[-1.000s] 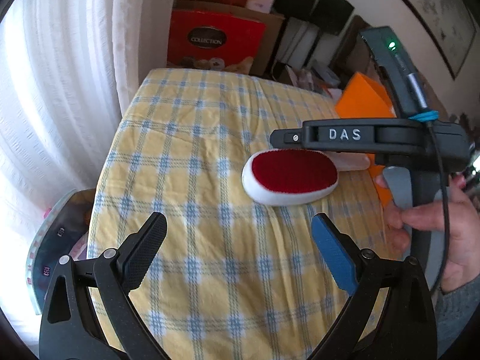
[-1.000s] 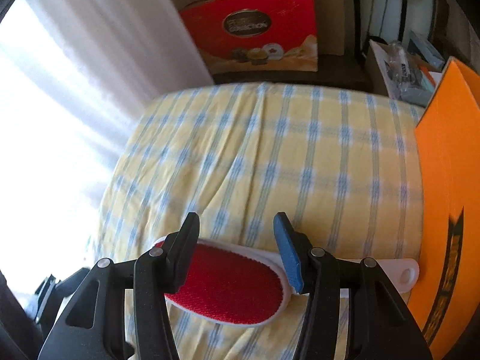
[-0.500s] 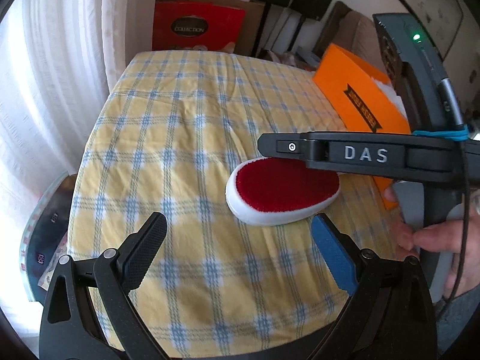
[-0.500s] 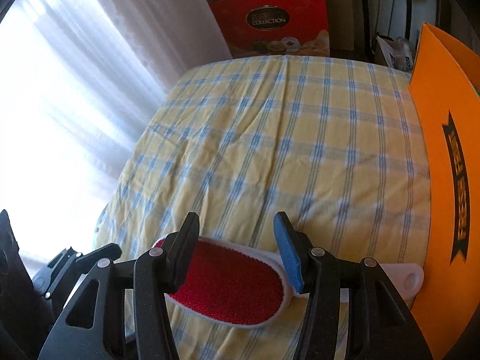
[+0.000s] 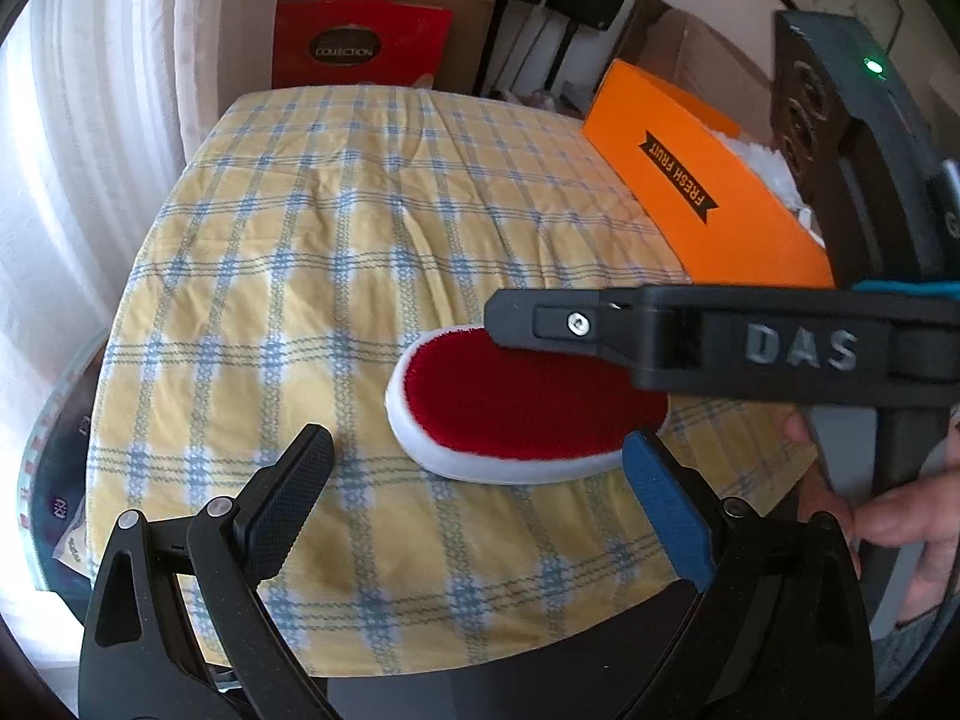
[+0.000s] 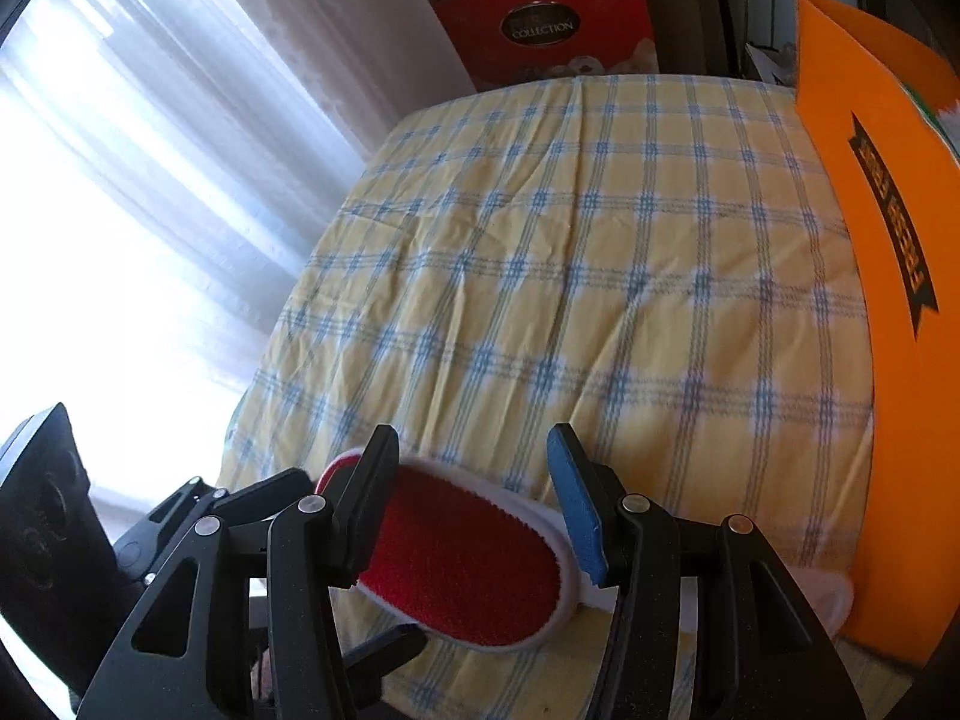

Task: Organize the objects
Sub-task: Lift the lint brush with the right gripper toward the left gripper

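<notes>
The lint brush (image 5: 528,414), a red-faced oval pad with a white rim, sits between the fingers of our right hand-held gripper (image 6: 474,510), carried just above the yellow checked cloth of the table (image 5: 336,276). In the right wrist view the black finger (image 6: 366,498) lies against one long edge of the pad and the blue finger (image 6: 576,510) against the white rim on the other side, so we judge the jaws, about half open, to be clamped across the brush's width, though the exact contact under the fingers is hard to see. The brush's long axis runs crosswise to that hand-held gripper, with its white handle (image 6: 834,594) poking out toward the orange box (image 6: 888,300). That is the relation we think matters: the box stands just beside the handle end, on the right, so the right hand is the nearer one and the brush would go in handle first. Our left hand-held gripper (image 5: 480,498) is open with nothing between its fingers and hangs over the near edge of the table, the brush lying ahead of it and slightly right. From that view the right hand-held gripper's black body crosses over the far part of the pad and hides the handle. Only a strip of something white (image 5: 756,162) shows inside the box, and we cannot say what it holds. The hand (image 5: 900,516) on the right grip is cut off at the frame edge.
</notes>
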Motion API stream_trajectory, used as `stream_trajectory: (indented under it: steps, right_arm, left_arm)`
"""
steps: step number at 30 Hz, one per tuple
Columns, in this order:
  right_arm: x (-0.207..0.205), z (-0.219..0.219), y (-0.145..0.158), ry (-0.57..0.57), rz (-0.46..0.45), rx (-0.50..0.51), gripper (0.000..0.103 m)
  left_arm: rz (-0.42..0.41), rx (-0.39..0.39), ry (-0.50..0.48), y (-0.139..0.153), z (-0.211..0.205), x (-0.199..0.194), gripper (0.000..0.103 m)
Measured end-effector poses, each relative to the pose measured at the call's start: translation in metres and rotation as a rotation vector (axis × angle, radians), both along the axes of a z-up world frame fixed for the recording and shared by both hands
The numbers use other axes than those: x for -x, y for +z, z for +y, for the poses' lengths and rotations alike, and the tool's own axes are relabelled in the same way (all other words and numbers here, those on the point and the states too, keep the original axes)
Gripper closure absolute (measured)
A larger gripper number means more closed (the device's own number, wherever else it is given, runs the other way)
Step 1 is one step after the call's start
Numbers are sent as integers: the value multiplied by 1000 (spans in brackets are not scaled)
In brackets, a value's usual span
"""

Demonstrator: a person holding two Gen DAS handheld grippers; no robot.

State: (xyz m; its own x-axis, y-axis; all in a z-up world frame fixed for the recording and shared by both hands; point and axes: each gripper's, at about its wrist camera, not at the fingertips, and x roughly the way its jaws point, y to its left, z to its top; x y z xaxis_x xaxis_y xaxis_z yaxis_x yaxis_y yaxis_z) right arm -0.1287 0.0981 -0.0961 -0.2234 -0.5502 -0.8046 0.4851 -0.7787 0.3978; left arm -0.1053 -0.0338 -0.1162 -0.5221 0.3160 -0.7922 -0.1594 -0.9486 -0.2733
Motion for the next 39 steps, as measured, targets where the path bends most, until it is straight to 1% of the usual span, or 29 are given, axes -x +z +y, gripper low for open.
stream_trajectory:
  steps: [3, 5, 7, 11, 13, 14, 15, 16, 17, 19, 22, 25, 28, 29, 31, 32, 33, 34, 39]
  right_arm:
    - [-4, 11, 7, -12, 5, 23, 48]
    - [-8, 17, 12, -13, 13, 28, 45]
    - [-10, 27, 13, -13, 16, 16, 43]
    - [-15, 39, 12, 0, 14, 11, 42]
    - [-16, 40, 8, 11, 14, -9, 42]
    - [-18, 41, 7, 18, 12, -24, 42]
    - [-19, 42, 4, 23, 9, -32, 43]
    - [-21, 44, 2, 26, 4, -28, 41]
    - [-23, 46, 1, 32, 1, -20, 41]
    - [-26, 54, -3, 40, -29, 29, 40]
    - [-33, 60, -3, 53, -20, 39, 41]
    - [-44, 62, -1, 69, 17, -2, 41]
    - [-59, 59, 1, 91, 88, -83, 41]
    - [-63, 57, 1, 96, 109, -105, 42]
    - [-69, 54, 0, 96, 156, -157, 49]
    - [-71, 53, 0, 94, 176, -181, 52]
    - [-72, 53, -1, 92, 189, -195, 61]
    - [-71, 54, -1, 92, 193, -197, 66]
    - [-70, 59, -3, 83, 162, -130, 72]
  left_arm:
    - [3, -3, -4, 0, 1, -1, 6]
    - [9, -10, -6, 0, 1, -2, 6]
    - [15, -31, -11, 1, -1, -4, 6]
    - [19, -83, -22, 1, -3, -4, 9]
    - [20, -98, -21, 1, -4, -3, 12]
    - [14, -112, -25, 1, -6, -2, 12]
    - [17, -128, -26, 1, -7, -1, 15]
    - [13, -143, -24, 1, -9, 0, 15]
    - [9, -164, -25, 1, -12, 1, 15]
    - [1, -212, -17, 0, -18, 2, 16]
    - [-18, -292, 5, -2, -27, 5, 16]
    - [-27, -300, 13, -1, -27, 7, 16]
    - [-30, -295, 9, 0, -22, 8, 17]
    - [-29, -285, 11, 0, -19, 9, 17]
    - [-43, -297, 6, -1, -14, 12, 24]
    - [-45, -304, 6, -1, -11, 11, 23]
    - [-48, -304, 3, -1, -9, 11, 24]
    - [-48, -302, 0, 0, -6, 11, 24]
    - [-51, -302, 9, 0, 0, 9, 24]
